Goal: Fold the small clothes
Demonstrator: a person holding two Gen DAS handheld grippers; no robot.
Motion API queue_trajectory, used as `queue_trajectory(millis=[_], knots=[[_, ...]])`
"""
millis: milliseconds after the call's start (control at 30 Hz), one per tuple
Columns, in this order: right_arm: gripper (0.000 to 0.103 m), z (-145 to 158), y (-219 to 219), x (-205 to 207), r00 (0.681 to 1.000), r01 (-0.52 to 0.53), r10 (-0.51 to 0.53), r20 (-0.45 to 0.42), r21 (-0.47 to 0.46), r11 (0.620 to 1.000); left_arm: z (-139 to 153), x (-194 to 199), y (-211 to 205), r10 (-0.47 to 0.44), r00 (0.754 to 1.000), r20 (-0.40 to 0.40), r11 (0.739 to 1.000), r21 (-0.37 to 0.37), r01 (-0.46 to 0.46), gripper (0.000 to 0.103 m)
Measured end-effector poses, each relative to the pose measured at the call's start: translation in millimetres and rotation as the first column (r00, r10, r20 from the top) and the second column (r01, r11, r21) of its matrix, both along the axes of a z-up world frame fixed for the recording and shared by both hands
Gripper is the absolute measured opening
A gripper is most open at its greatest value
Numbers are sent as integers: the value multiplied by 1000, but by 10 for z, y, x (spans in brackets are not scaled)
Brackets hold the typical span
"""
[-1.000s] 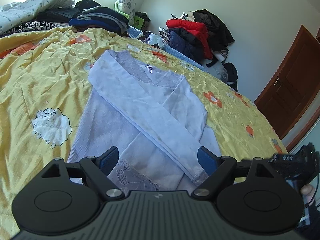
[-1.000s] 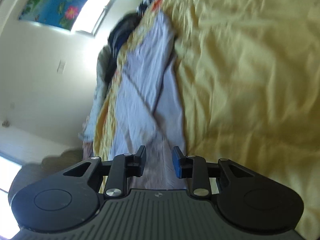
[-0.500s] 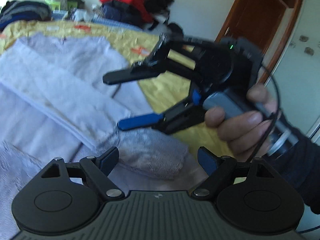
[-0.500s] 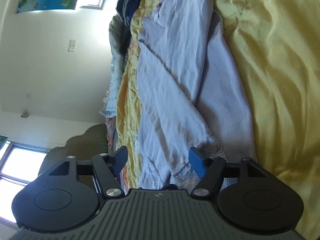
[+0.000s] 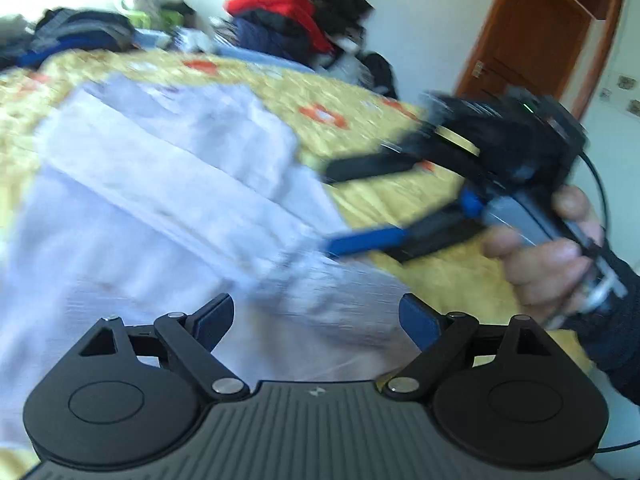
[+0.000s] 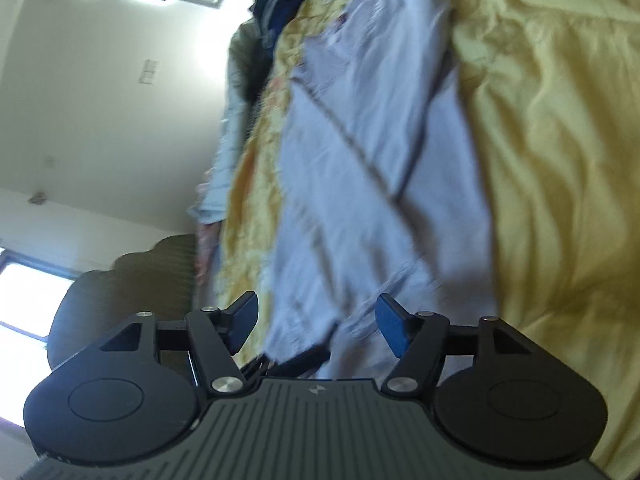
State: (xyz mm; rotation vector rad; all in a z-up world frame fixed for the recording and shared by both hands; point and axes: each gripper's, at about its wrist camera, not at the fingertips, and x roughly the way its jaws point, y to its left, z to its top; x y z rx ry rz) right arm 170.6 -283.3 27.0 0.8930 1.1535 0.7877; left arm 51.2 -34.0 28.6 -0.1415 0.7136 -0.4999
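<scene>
A pale lilac long-sleeved top [image 5: 168,200] lies on the yellow bedspread [image 5: 360,136] with its sleeves folded across the body. It also shows in the right wrist view [image 6: 372,152]. My left gripper [image 5: 316,320] is open and empty, low over the top's hem. My right gripper [image 6: 316,320] is open and empty, rolled on its side at the hem's right corner. In the left wrist view the right gripper [image 5: 332,208] is seen from the side, jaws apart, its blue finger [image 5: 364,238] at the cloth's edge. Both views are motion-blurred.
Piles of dark, blue and red clothes [image 5: 280,20] lie along the far side of the bed. A brown wooden door [image 5: 532,40] stands at the right. A dark headboard [image 6: 132,280] and a white wall [image 6: 100,100] show in the right wrist view.
The right gripper has opened wider and moved in at the hem's right corner. The left gripper swung right, then shifted; it stays open. The top lies as before.
</scene>
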Motion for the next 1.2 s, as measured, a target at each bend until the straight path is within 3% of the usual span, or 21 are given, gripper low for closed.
queue_trajectory(millis=[100,200,233,300,367,400,467,567,667,767,900,933,1033,1133,1200], knots=[[67,-6,56,-74,999,-39,39,-12,-24,999,63,-35,275,122,992,20,992,26,-122,91],[68,-164,77,-118,997,-44,39,-68,-76,996,81,-16,490,249,968,13,967,54,-250,91],[53,-198,68,-144,998,-38,32,-60,-96,995,78,-1,565,287,958,7,956,60,-287,91],[50,-209,33,-196,999,-35,31,-37,-114,993,59,-16,718,360,933,-10,932,57,-359,91],[50,-164,-11,-257,999,-21,16,-33,-137,990,60,-42,915,421,906,-37,907,22,-420,91],[55,-104,-14,-302,1000,-15,14,-9,-161,987,64,-61,998,439,898,-44,899,10,-438,91],[63,35,-14,-401,998,-9,22,60,-204,979,81,-139,1145,464,885,-44,886,13,-464,91],[64,183,17,-411,994,-20,43,105,-208,978,118,-124,1285,485,873,-46,874,-10,-486,91],[65,348,130,-200,988,-16,48,148,-206,978,235,-5,1341,509,861,-9,860,-31,-509,91],[76,504,317,178,981,23,14,191,-189,982,351,208,1348,516,855,51,854,-109,-509,91],[79,574,648,863,992,44,-33,125,-86,995,393,607,1318,543,836,76,834,-157,-528,91],[79,601,796,1083,993,52,-46,108,-55,997,369,715,1275,539,840,64,837,-159,-524,91],[82,671,1221,1676,997,23,-22,69,-4,1000,277,970,1026,466,883,56,880,-136,-456,91],[89,659,1711,2202,996,-67,69,57,-32,997,180,1114,786,364,929,64,927,-117,-356,91],[89,573,1967,2441,990,-131,134,50,-61,990,95,1187,695,335,942,36,940,-81,-331,91]])
